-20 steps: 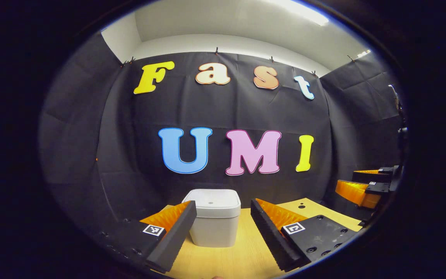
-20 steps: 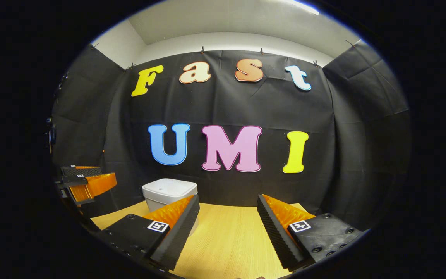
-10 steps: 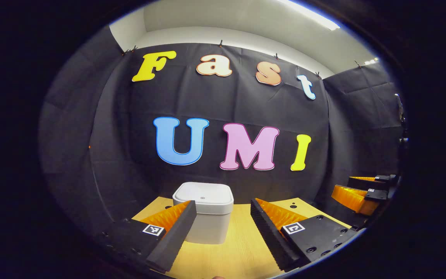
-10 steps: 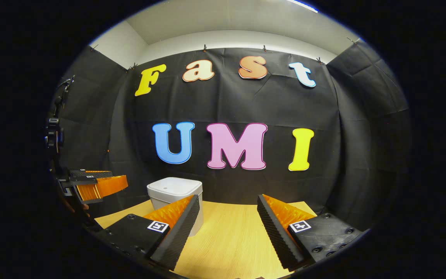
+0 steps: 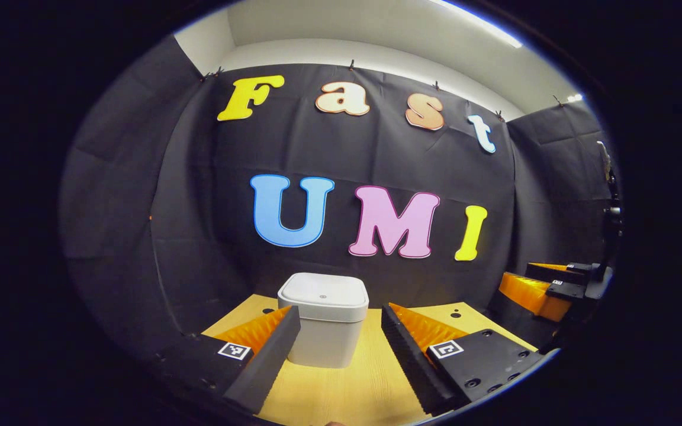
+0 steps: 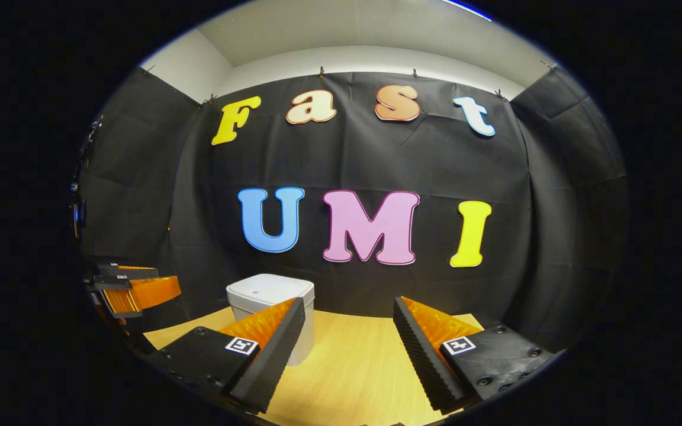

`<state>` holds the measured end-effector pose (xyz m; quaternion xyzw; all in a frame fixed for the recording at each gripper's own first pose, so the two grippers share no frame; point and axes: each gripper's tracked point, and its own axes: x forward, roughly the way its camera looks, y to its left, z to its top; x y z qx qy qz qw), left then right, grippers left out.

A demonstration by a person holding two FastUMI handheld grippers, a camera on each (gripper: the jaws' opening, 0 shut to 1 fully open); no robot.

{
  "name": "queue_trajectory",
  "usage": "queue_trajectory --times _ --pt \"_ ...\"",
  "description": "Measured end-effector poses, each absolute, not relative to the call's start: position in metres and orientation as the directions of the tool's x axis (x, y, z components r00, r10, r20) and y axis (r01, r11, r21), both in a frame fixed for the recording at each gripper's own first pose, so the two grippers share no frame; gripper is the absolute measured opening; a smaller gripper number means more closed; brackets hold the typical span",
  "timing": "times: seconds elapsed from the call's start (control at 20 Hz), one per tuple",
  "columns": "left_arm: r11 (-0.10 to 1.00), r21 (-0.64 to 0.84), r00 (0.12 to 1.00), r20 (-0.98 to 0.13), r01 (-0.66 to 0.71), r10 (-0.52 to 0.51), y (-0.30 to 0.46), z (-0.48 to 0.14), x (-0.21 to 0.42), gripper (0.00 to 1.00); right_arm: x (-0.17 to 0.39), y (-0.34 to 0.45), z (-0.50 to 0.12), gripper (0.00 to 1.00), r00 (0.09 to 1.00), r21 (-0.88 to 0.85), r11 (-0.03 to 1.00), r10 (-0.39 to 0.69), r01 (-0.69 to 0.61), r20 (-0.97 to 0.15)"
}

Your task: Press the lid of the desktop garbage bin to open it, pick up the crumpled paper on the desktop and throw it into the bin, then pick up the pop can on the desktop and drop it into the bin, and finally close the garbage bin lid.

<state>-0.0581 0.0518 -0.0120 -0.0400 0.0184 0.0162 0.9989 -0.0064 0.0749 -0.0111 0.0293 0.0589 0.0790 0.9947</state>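
A finger (image 6: 270, 349) hides the bin (image 6: 270, 291) (partly).

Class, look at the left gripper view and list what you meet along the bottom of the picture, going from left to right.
Left gripper's own left finger → white garbage bin with its lid shut → its own right finger → the other gripper at the far right, beyond the wooden desktop.

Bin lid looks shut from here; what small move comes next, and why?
Probably ease the left gripper forward and up over the bin, then press the lid. The lid lies closed, the bin sits straight ahead between the open fingers, and the right gripper points beside it.
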Motion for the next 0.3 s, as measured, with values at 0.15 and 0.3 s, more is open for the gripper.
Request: queue_trajectory --times 0.15,0.3 --pt "0.997 -0.076 0.999 -0.031 -0.028 0.025 0.0488 -0.0105 -0.0587 0.93 -0.0060 0.0824 -0.0144 0.96 0.977 0.074 0.983 0.177 -0.169 -0.119" --pt "0.997 -0.073 0.999 -0.027 -0.030 0.028 0.0494 -0.0092 -0.0598 0.93 -0.0074 0.0842 -0.0116 0.97 0.977 0.070 0.982 0.182 -0.175 -0.108"
